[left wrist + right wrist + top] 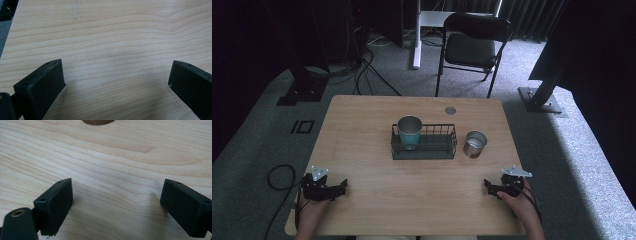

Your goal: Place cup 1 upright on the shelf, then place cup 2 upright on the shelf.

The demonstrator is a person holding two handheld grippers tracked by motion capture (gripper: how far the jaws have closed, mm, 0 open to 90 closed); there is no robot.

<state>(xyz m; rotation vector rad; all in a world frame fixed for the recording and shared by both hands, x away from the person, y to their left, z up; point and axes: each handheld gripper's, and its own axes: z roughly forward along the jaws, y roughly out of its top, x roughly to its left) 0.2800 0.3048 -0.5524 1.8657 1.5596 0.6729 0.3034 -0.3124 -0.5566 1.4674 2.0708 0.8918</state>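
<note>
A black wire basket stands at the middle of the wooden table. A teal cup with a metal rim stands upright in the basket's left end. A shiny metal cup stands on the table just right of the basket. My left gripper rests at the near left corner, and its jaws stand wide apart over bare wood. At the near right my right gripper is also open, with nothing between its fingers. Both grippers are far from the cups.
A round grommet sits in the table's far edge area. A black folding chair stands beyond the table. A cable loops on the floor at the left. A dark round shape cuts the right gripper view's top edge.
</note>
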